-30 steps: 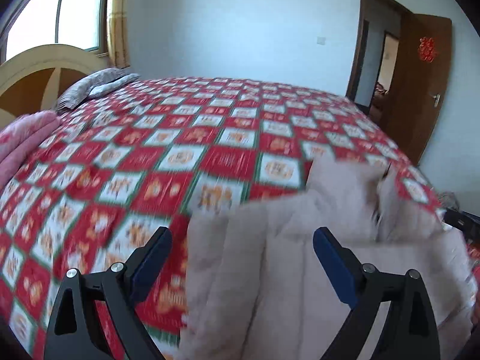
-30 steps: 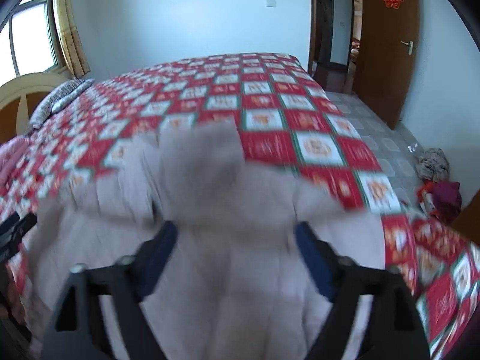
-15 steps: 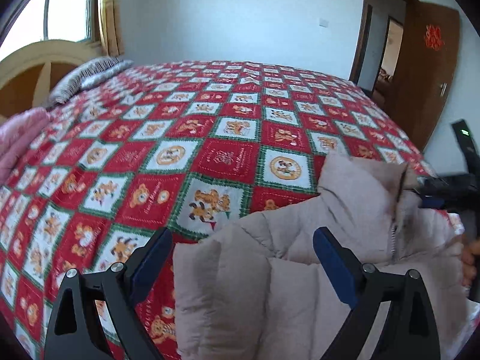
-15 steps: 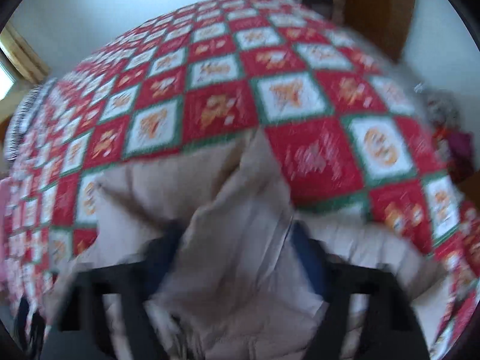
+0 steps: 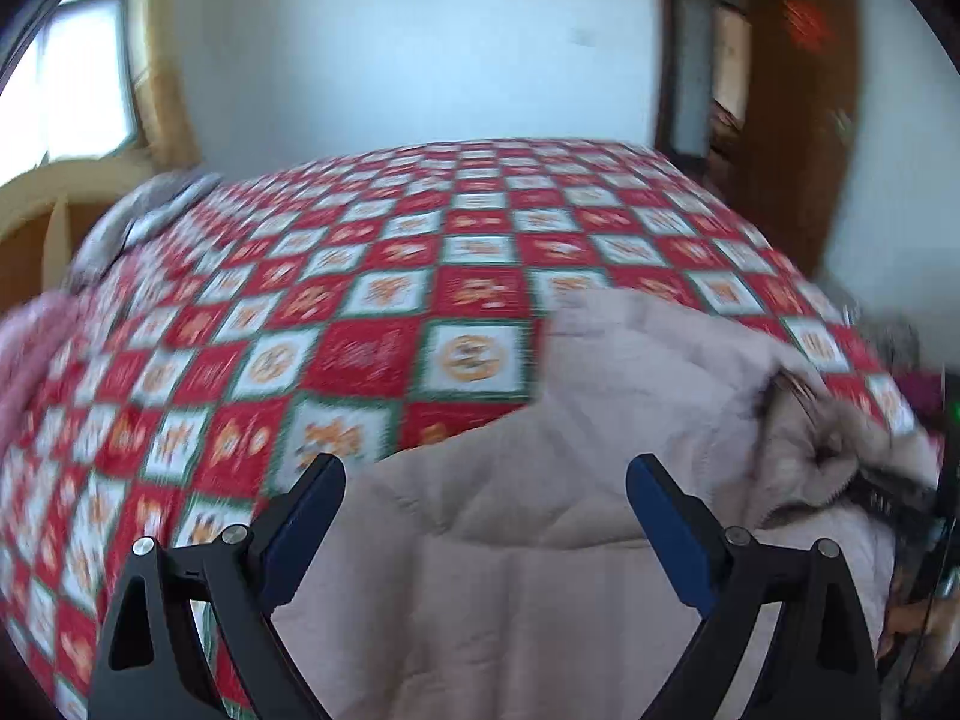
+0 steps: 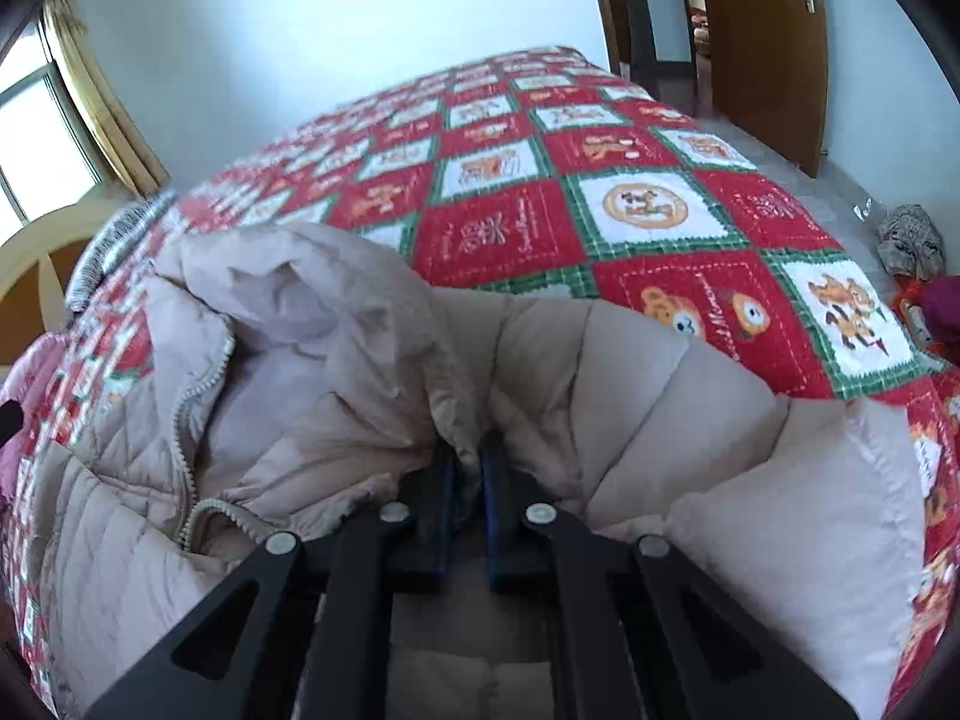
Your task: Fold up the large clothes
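Observation:
A beige quilted puffer jacket (image 6: 336,360) lies on the near part of a bed with a red, white and green patchwork cover (image 6: 648,204). My right gripper (image 6: 467,450) is shut on a fold of the jacket's fabric beside its hood and zipper (image 6: 186,420). In the left wrist view the same jacket (image 5: 570,480) fills the lower right. Above its near edge my left gripper (image 5: 485,474) stands open, with the quilted fabric below and between its blue pads (image 5: 666,510) and no grip on it. The right gripper's black frame (image 5: 900,504) shows at the right edge.
A striped pillow (image 6: 114,234) and a pink blanket (image 5: 36,348) lie at the bed's left, by a curved headboard (image 5: 66,192) and a window. A brown door (image 6: 762,42) stands open at the right. Clothes (image 6: 918,240) lie on the floor beside the bed.
My right gripper has dropped onto the jacket and its jaws have gone from wide open to shut on a fold. The left gripper has slid sideways over the jacket, still open.

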Demonstrator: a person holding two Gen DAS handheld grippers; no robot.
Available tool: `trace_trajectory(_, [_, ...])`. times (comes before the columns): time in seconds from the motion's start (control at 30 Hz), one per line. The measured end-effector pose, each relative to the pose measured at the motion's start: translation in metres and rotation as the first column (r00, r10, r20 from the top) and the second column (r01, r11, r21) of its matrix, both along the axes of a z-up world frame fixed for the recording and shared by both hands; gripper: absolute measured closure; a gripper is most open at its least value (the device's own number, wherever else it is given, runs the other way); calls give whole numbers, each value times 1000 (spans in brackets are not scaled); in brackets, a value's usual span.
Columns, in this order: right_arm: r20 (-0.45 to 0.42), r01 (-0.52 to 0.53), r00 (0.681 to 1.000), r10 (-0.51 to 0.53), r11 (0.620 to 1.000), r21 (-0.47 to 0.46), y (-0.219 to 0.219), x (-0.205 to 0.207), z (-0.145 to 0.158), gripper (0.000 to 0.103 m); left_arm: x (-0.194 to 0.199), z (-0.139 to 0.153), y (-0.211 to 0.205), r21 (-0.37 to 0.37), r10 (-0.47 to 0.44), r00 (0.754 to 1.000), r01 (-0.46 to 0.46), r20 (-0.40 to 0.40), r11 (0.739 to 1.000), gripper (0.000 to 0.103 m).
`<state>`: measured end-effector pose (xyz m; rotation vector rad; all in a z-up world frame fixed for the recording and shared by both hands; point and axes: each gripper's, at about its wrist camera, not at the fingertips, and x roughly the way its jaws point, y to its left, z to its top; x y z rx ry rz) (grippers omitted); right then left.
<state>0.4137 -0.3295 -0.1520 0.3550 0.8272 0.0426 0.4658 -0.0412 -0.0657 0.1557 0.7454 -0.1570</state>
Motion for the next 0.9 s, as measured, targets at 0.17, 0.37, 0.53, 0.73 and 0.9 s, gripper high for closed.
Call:
trace_trajectory(0.17, [18,-1,1000,1,1000,24,-1,0,-1,95,22,-23,-91,139,-166,985,171,-45,975,8])
trace_trajectory(0.37, [23,-4,1000,3,999,37,-2,0,-4,94,61,-66,-140,345,-43,998,59,-54,937,11])
trace_trajectory(0.53, [23,-5,1000,4,999,47,-3,-1,-5,94,57,-49,-72,106,136,988,-127,-79,986,85])
trace_trajectory(0.73, [20,-4,1000,4,999,35,-2,0,-4,94,11,-66,11,-152,297,935,-327,-192,933,84])
trace_trajectory(0.9, [22,-3,1000,3,1000,29,-1,0,-3,92,-3,-100,35,-351,347,923,-384,-165,854,79])
